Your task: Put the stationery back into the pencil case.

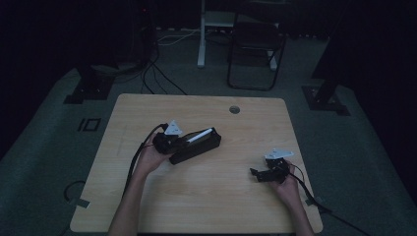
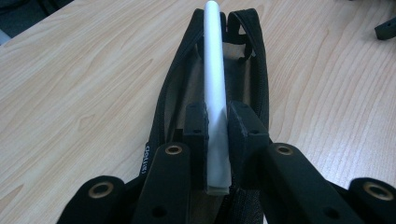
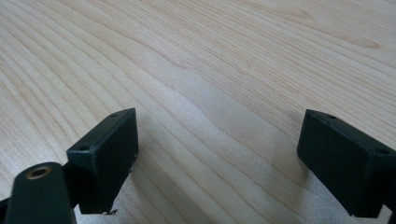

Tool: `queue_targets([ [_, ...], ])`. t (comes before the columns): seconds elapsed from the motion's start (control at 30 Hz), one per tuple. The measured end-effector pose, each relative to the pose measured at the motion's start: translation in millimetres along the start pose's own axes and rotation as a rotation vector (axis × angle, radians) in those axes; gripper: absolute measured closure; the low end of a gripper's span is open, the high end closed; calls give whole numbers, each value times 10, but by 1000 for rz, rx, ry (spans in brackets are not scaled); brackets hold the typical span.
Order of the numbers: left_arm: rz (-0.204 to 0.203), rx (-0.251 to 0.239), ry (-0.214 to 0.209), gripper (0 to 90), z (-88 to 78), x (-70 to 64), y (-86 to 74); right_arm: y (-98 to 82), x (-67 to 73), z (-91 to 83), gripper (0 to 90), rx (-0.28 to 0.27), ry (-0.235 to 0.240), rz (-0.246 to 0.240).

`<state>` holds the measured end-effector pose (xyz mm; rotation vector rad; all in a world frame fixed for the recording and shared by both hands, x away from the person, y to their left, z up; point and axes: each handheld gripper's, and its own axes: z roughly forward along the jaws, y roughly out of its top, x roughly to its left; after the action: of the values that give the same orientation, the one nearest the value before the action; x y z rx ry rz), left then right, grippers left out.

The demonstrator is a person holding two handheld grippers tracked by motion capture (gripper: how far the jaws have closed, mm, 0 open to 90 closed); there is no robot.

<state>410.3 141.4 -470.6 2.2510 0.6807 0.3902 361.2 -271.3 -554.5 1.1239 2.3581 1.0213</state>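
The left gripper [image 2: 217, 135] is clamped on a white pen [image 2: 215, 84], held lengthwise over the open pencil case [image 2: 175, 93] just beneath it, probably to lower it in. The right gripper [image 3: 217, 158] rests wide open on the bench [image 3: 210, 56]; it holds nothing.

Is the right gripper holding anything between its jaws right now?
No, the right gripper stands with its jaws wide apart over the bare wooden table, with nothing between them.

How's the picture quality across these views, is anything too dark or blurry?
High view: dim, underexposed, surroundings nearly black, table legible. Left gripper view: bright, the white pen sharp, its tip softens. Right gripper view: even light, crisp wood grain, soft shadows beside the fingers.
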Motion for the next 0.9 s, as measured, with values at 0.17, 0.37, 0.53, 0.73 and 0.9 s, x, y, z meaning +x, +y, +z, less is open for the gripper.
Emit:
queue_targets([
  [0.17, -9, -7, 4, 705, -3, 12, -19, 0, 0, 0, 126, 0, 0, 0],
  [0.37, -3, -15, 29, 642, -40, 1, -6, 0, 1, 0, 126, -1, 1, 0],
  [0.53, -11, -49, 51, 584, -129, -5, 14, 0, 2, -1, 126, 1, 1, 2],
  [0.73, -41, -83, 64, 559, -291, 19, 13, 0, 2, -1, 126, 1, 1, 2],
  [0.9, -56, -97, 79, 536, -406, 20, -40, 0, 2, 0, 126, 0, 1, 2],
])
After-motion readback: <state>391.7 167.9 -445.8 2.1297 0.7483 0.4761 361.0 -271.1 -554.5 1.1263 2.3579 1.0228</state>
